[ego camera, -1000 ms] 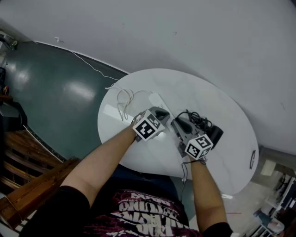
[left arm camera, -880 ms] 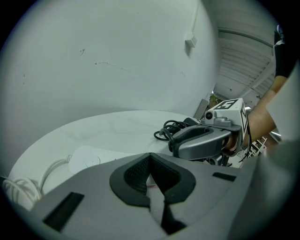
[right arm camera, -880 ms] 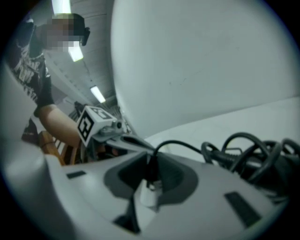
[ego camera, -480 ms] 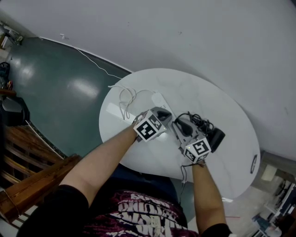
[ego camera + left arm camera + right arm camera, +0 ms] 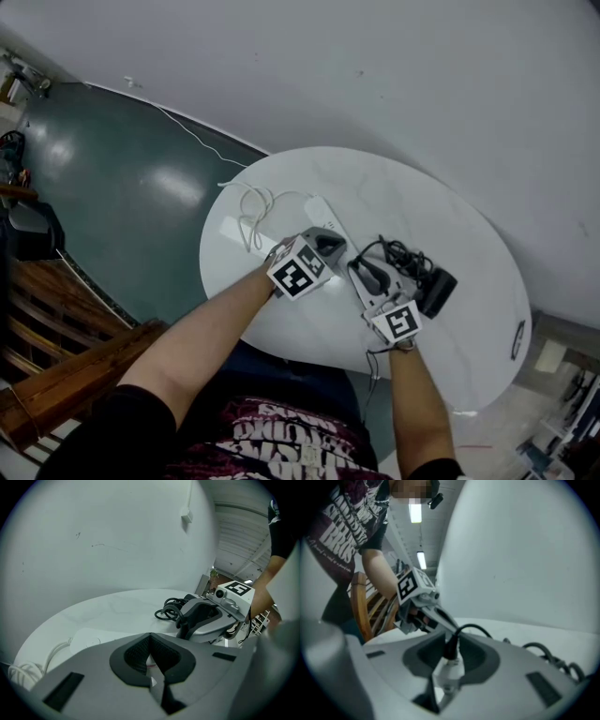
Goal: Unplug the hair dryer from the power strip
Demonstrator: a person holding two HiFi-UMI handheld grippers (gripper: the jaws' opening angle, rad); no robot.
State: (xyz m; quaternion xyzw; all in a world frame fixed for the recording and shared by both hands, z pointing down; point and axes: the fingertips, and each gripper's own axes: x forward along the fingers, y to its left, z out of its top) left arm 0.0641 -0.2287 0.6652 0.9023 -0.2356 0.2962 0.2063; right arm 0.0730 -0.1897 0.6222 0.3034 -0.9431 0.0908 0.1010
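Nearby, oblong white power strip (image 5: 322, 208)

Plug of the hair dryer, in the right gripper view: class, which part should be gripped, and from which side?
Grip the plug by its pale rigid body, not the thin black cord arching off its end. Come from the side, across its length, where the flanks are bare. The right gripper, jaws just opening, has it between them so.

White oval table (image 5: 403, 187) on dark green floor (image 5: 112, 187).
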